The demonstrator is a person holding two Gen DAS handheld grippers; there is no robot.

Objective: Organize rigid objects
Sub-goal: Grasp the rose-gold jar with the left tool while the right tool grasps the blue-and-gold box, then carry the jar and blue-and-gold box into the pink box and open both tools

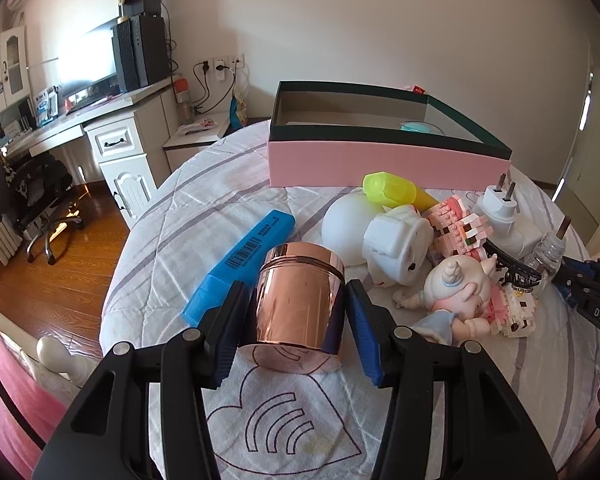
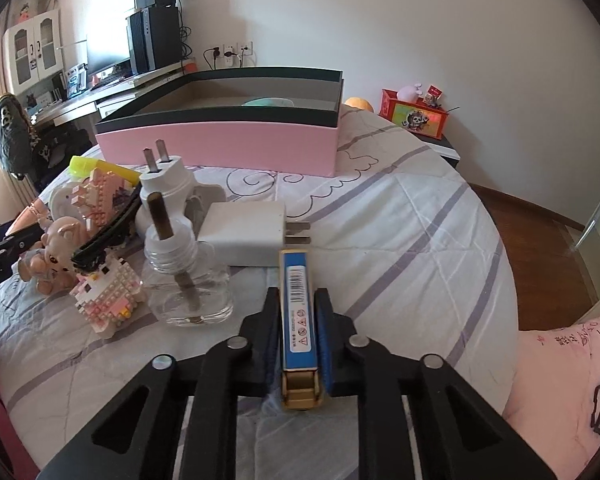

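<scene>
My left gripper [image 1: 298, 296] is shut on a rose-gold metal jar [image 1: 300, 300], held upright over the quilt. My right gripper [image 2: 298, 300] is shut on a blue and gold lighter [image 2: 298, 320] that points forward. A pink box [image 1: 380, 160] with a dark green rim stands open at the far side of the bed; it also shows in the right wrist view [image 2: 220, 144]. Something teal [image 1: 418, 127] lies inside it. Between the grippers lies a pile: a blue highlighter [image 1: 240, 264], a yellow highlighter [image 1: 392, 188], a white plug device [image 2: 168, 184], a clear glass bottle [image 2: 188, 280], a white charger [image 2: 244, 236], brick figures [image 2: 108, 292] and a doll [image 1: 456, 292].
The bed carries a grey striped quilt [image 2: 400, 240]. A white desk [image 1: 112, 128] with a monitor and an office chair [image 1: 40, 200] stand to the left on the wooden floor. A red box [image 2: 416, 114] sits on a nightstand at the right. A pink pillow [image 2: 572, 380] lies at the near right.
</scene>
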